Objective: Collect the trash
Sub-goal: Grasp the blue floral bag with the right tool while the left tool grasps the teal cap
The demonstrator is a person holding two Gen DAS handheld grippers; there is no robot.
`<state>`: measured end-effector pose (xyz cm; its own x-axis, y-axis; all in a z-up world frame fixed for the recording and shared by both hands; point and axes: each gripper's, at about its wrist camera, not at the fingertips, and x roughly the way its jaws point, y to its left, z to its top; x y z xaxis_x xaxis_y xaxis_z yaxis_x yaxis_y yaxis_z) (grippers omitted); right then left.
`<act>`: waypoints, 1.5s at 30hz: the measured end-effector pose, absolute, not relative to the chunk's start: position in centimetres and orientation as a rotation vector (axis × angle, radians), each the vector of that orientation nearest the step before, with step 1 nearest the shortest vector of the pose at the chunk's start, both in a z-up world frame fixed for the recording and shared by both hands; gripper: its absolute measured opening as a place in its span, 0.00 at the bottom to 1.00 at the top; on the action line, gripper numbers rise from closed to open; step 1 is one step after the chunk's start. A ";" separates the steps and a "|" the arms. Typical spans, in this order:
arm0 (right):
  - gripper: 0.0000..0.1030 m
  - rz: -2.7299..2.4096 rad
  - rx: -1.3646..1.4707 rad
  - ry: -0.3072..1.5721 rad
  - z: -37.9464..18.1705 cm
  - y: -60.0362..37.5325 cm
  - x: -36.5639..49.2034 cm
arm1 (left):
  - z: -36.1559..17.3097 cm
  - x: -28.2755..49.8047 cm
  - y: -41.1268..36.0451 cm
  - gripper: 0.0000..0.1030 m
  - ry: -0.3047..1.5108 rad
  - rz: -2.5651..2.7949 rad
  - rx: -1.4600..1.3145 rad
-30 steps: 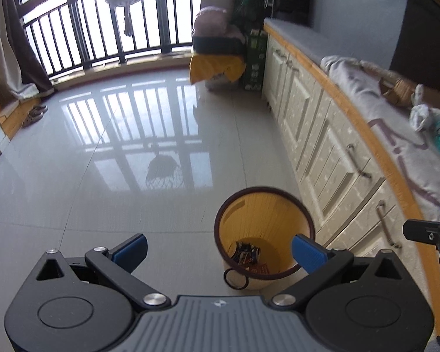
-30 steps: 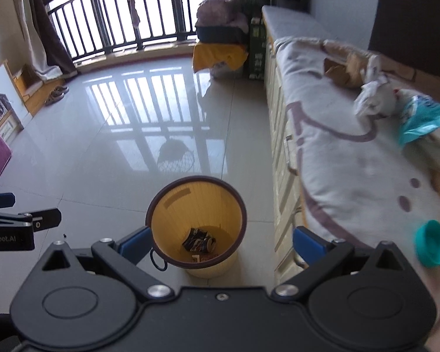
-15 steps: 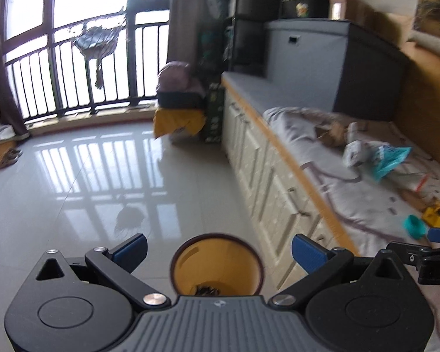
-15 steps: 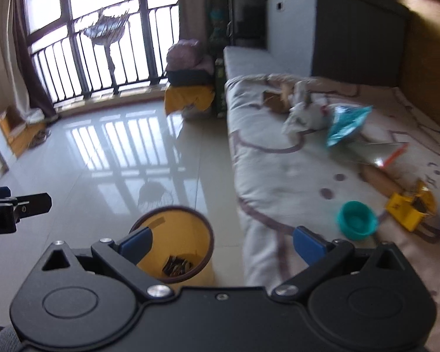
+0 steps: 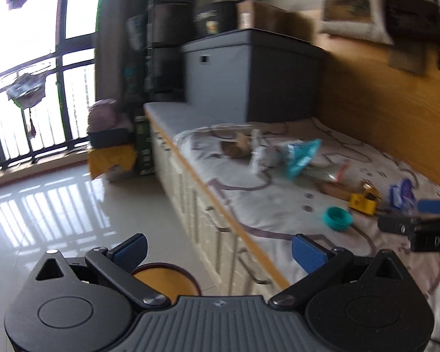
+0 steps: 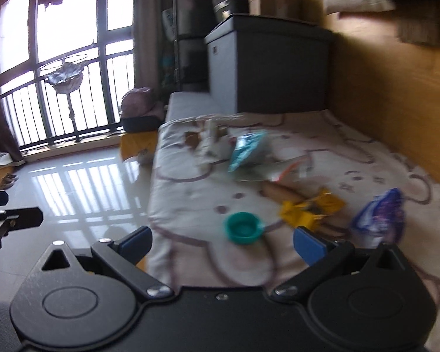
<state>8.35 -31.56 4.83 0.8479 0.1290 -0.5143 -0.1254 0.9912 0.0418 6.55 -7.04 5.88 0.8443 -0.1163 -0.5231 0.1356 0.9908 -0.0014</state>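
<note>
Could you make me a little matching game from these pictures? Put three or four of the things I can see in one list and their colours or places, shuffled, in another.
Things:
1. small round lid
2. waste bin
3. crumpled wrapper
4. toy digger

Descriptions:
A. yellow, on the patterned cover right of the lid
B. purple and blue, farthest right on the cover
C. teal, lying open side up on the cover
D. orange inside with a dark rim, down on the floor by the cabinets

Pairs: 1-C, 2-D, 3-B, 4-A
</note>
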 end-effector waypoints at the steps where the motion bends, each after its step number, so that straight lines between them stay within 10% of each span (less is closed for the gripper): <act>1: 1.00 0.116 -0.001 0.539 4.8 -32.4 8.2 | 5.8 6.6 -7.7 1.00 0.552 -0.151 0.039; 45: 0.99 -0.406 0.712 0.610 -3.1 -53.5 19.3 | -5.0 22.0 -25.0 1.00 0.624 -0.573 0.236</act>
<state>19.26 -53.48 -3.10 0.7542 -0.1401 -0.6415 0.5378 0.6922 0.4812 21.97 -25.01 -5.05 0.6636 -0.4335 -0.6097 0.5712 0.8199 0.0388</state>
